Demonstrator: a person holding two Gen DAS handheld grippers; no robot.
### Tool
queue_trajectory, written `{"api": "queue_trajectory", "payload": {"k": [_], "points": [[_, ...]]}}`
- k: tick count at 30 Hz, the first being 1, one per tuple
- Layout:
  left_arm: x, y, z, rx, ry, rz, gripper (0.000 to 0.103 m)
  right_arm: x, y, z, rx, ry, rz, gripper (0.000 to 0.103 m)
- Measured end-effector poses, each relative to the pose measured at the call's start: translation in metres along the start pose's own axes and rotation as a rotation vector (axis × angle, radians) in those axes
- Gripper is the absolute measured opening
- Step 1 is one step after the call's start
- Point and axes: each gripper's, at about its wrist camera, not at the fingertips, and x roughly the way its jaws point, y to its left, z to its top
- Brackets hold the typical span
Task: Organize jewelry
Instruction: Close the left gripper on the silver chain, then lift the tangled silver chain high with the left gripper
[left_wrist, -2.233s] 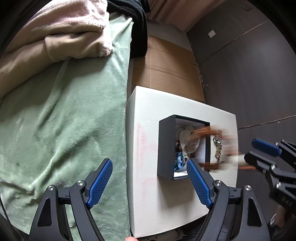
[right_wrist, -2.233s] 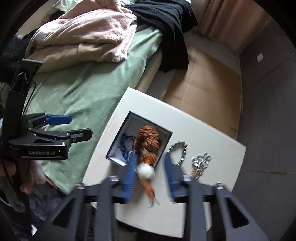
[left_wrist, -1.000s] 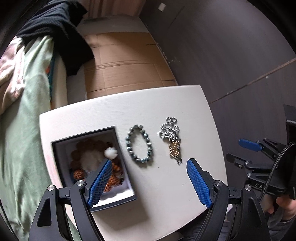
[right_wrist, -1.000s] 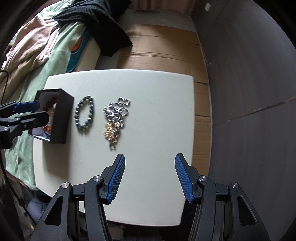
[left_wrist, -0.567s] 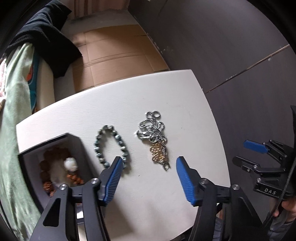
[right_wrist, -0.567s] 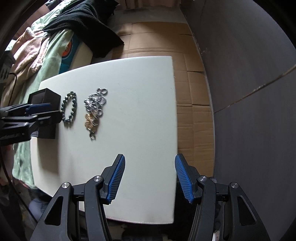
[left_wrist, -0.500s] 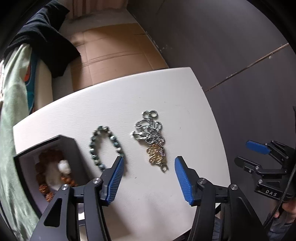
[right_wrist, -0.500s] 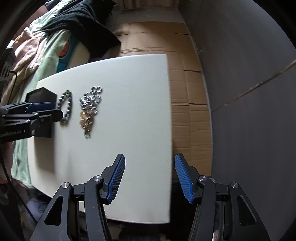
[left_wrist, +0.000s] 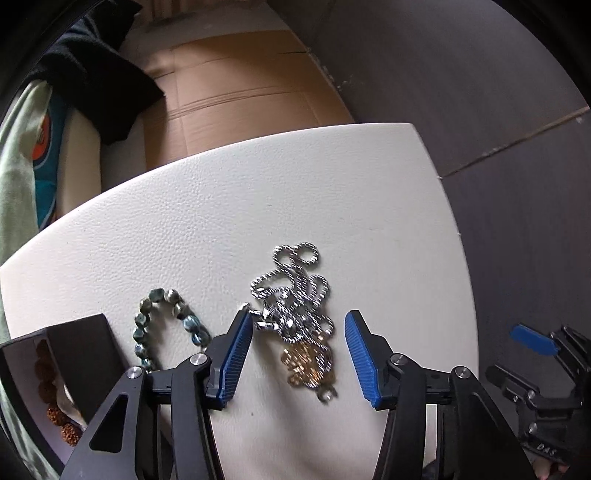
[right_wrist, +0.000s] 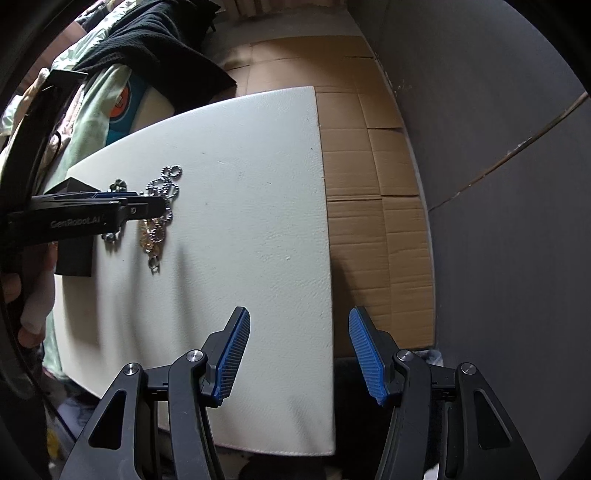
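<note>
The left gripper (left_wrist: 298, 349) has come down over the tangled chains (left_wrist: 298, 314), a silver and gold heap on the white tabletop (left_wrist: 332, 192). A second ago it hung higher, over the box and bracelet, with its jaws spread wider. Now the jaws stand narrower, bracketing the heap. The left pad sits just beside the silver clasp end; whether it touches is hard to tell, and nothing is pinched yet. By my reading, the step in hand is picking up the chains for the box.

The dark box (left_wrist: 79, 363) sits at the tabletop's left end, with brown beads already inside. The blue-green bead bracelet (left_wrist: 168, 326) lies between the box and the chains, close to the left jaw's outer side. A wide sweep of that jaw could nudge it.

The right gripper (right_wrist: 295, 354) has also shifted: it now hangs over the tabletop's right edge, jaws spread and empty, well apart from the jewelry. One pad is above the white surface, the other above the cardboard (right_wrist: 384, 206) on the floor.

There is plenty of bare tabletop to the right of the chains and beyond them. The near edge lies close below the left gripper, so I judge that a dragged chain could slip off there. The lift toward the box must pass over the bracelet.
</note>
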Motion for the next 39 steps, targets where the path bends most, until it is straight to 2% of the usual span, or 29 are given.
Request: {"api": "queue_trajectory", "payload": {"k": [4,6,11,13,16,17,22,26,39], "points": [[0.001,0.003,0.005,-0.022,-0.012,0.024,0.053,0.006,-0.003,0.001,0.018,0.006,0.029,0.056],[0.002,0.0,0.001,0.011,-0.008,0.056,0.051,0.005,-0.002,0.002,0.018,-0.001,0.055,0.056],[0.001,0.001,-0.004,0.0,0.003,0.064,0.05,0.006,0.0,0.003,0.015,-0.006,0.061,0.056],[0.003,-0.004,-0.004,0.007,0.0,0.092,0.05,0.008,-0.001,0.001,0.014,-0.003,0.055,0.056],[0.005,-0.014,-0.006,0.043,-0.028,0.164,0.033,0.014,-0.003,-0.006,0.016,0.014,0.025,0.056],[0.004,-0.019,-0.007,0.054,-0.027,0.14,0.019,0.014,-0.004,-0.008,0.021,0.014,0.024,0.056],[0.0,-0.015,-0.009,0.035,-0.023,0.095,0.017,0.015,-0.007,-0.013,0.051,0.017,0.028,0.056],[-0.027,-0.017,-0.012,0.051,-0.096,0.045,0.017,0.013,0.005,-0.014,0.026,0.013,0.035,0.056],[-0.11,-0.017,-0.029,0.091,-0.216,-0.029,0.017,0.0,0.044,-0.008,-0.017,-0.007,0.05,0.056]]}}
